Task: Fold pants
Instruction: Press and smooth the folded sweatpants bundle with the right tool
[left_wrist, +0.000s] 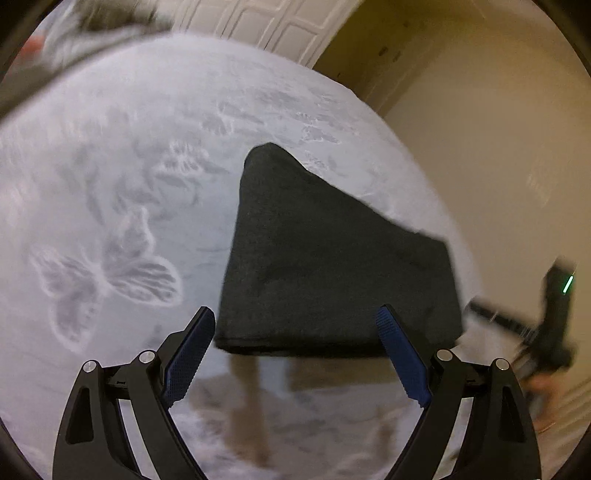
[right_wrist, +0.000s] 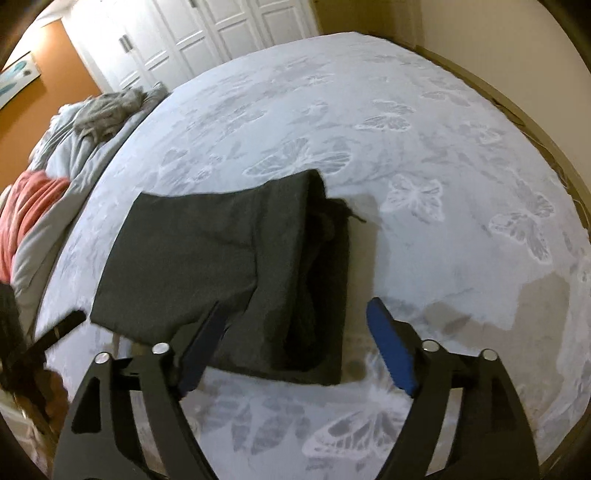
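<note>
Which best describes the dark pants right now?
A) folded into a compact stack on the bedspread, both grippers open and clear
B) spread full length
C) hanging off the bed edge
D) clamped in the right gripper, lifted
A: the pants lie folded on the butterfly bedspread; the right gripper and left gripper stand open, nothing between the pads.

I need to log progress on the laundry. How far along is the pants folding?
Mostly done: the dark pants lie on the butterfly bedspread as a compact folded stack. Nothing is in hand: the right tool stands open above the stack with nothing pinched, and the left tool is open too. What may be left: a loose drawstring end pokes out and could be tucked in.
</note>
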